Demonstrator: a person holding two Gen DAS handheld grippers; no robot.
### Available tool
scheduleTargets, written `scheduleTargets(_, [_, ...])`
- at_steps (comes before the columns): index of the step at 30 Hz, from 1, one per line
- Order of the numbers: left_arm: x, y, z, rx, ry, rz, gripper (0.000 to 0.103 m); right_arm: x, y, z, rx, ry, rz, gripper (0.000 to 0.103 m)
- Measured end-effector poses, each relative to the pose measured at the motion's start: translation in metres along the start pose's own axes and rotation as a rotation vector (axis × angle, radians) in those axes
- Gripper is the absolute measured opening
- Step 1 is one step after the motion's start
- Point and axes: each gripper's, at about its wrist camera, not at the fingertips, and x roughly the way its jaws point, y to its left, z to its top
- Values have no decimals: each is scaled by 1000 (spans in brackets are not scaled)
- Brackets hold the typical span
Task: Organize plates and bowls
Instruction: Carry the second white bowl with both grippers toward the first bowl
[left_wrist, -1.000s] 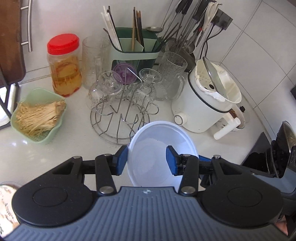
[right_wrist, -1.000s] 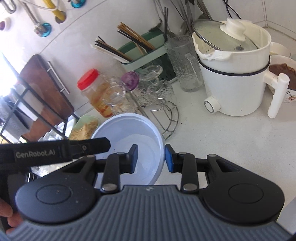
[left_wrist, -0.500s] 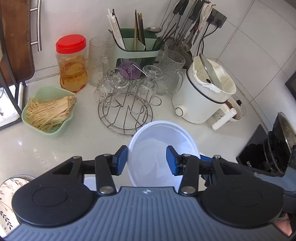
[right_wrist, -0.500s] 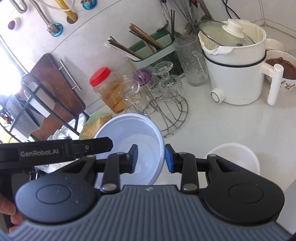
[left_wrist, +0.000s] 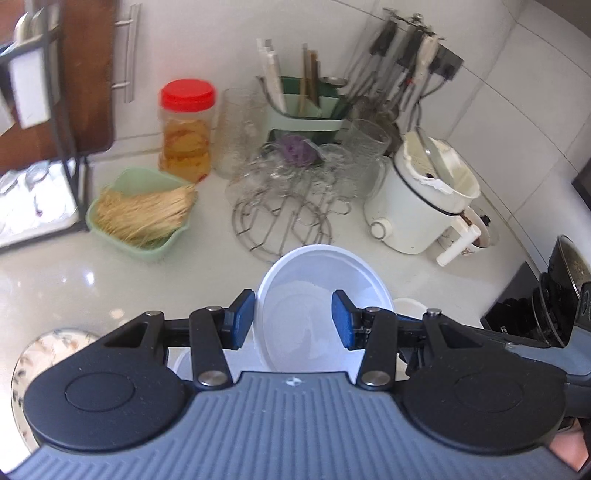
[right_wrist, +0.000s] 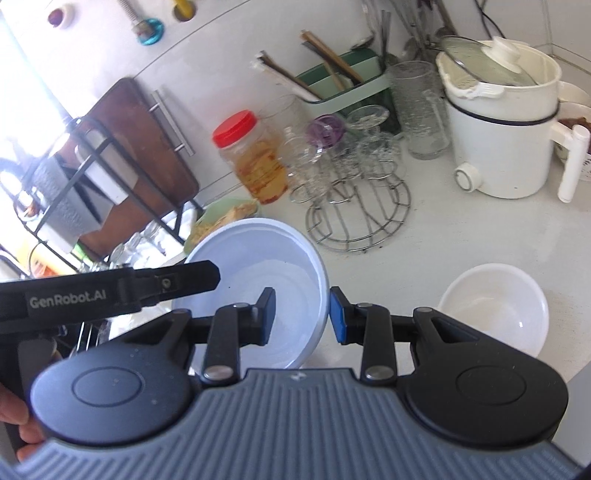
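Observation:
A pale blue bowl (left_wrist: 317, 295) (right_wrist: 255, 266) hangs above the white counter, carried between both grippers. My left gripper (left_wrist: 293, 319) grips the bowl's left rim: one blue pad is outside the wall, the other inside. In the right wrist view that left gripper's black arm (right_wrist: 110, 291) reaches the rim from the left. My right gripper (right_wrist: 303, 315) grips the opposite rim, and the wall passes between its pads. A white bowl (right_wrist: 495, 306) (left_wrist: 408, 306) sits on the counter below and to the right. A patterned plate (left_wrist: 44, 354) lies at the lower left.
Against the wall stand a red-lidded jar (left_wrist: 186, 129), a wire rack of glasses (left_wrist: 288, 199), a green utensil holder (left_wrist: 303, 110) and a white electric pot (left_wrist: 421, 199). A green dish of noodles (left_wrist: 140, 218) sits left. A black shelf rack (right_wrist: 55, 177) stands at the far left.
Both grippers have drawn back from the wall with the blue bowl still in them. The white bowl and the patterned plate have come into view below.

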Motion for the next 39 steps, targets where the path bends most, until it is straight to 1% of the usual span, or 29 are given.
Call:
scheduleTargets(5, [-6,24,-18,-77,13,24,51,7,14,-6,-39,30,21,35])
scheduleTargets(8, [-6,37,-28,-122,29,38,51,16,20,-11,-55,68,29,34])
scheduleTargets(12, [-3,50,-41,-150,48,56,51,26,29,-19,-91,117,30,35])
scheduleTargets(16, [3,62,-50,-181,50,70,51,38,32,-29,-102,169,36,34])
scheduleTargets(20, [13,73,-55,-204,49,82,51,54,35,-37,-123,216,20,35])
scheduleTargets(24, [23,80,-58,-200,54,88,51,64,37,-42,-146,218,16,36])
scheduleTargets(27, [29,89,-59,-234,55,80,51,71,35,-44,-144,220,22,36])
scheduleTargets(32, [38,96,-63,-240,72,91,51,83,36,-43,-162,223,26,36])
scheduleTargets(34, [39,98,-64,-244,75,94,51,87,35,-42,-162,233,23,36])
scheduleTargets(37, [34,100,-64,-231,74,112,52,86,35,-41,-184,219,26,36])
scheduleTargets(39, [29,102,-63,-237,74,117,52,83,34,-39,-186,218,34,39])
